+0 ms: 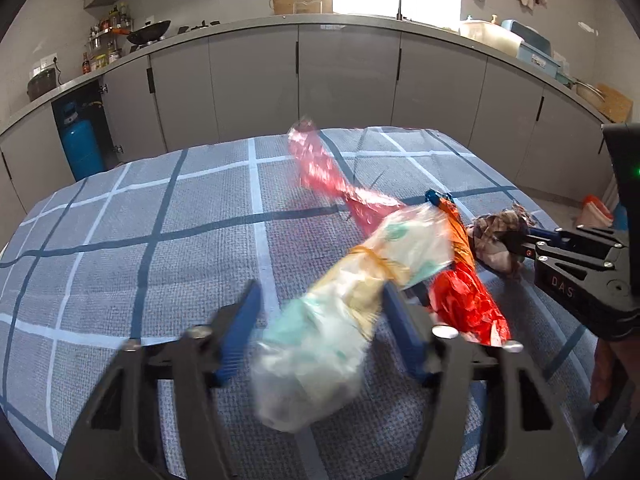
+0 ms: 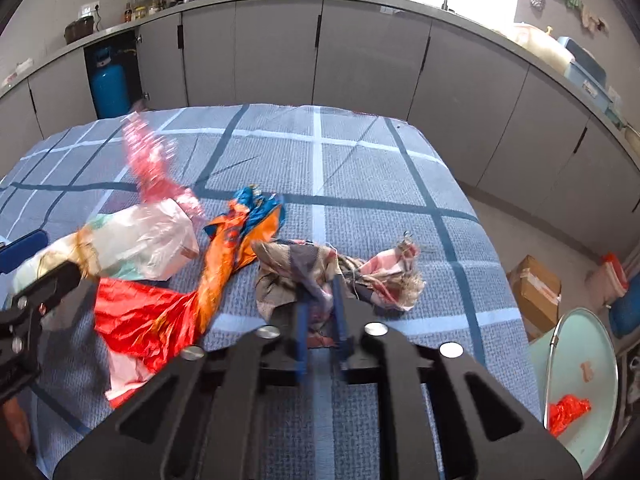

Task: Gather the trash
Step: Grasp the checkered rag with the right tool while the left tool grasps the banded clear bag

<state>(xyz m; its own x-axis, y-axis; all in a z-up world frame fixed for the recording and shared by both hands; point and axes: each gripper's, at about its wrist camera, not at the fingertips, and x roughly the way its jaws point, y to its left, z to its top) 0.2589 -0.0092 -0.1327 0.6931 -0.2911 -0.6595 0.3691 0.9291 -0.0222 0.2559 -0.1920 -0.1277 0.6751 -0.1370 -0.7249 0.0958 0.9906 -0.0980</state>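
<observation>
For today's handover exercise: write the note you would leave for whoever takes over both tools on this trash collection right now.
Left tool: jaws around the clear plastic bag with green print and a rubber band; the picture is blurred, so the grip is unconfirmed.
Right tool: shut on the crumpled plaid cloth scrap.
Still on the blue checked tablecloth: the red and orange foil wrapper and the pink plastic bag.
Done: one red wrapper lies in the pale green bin at the right.
Left: bin both held pieces, then fetch the rest.
</observation>
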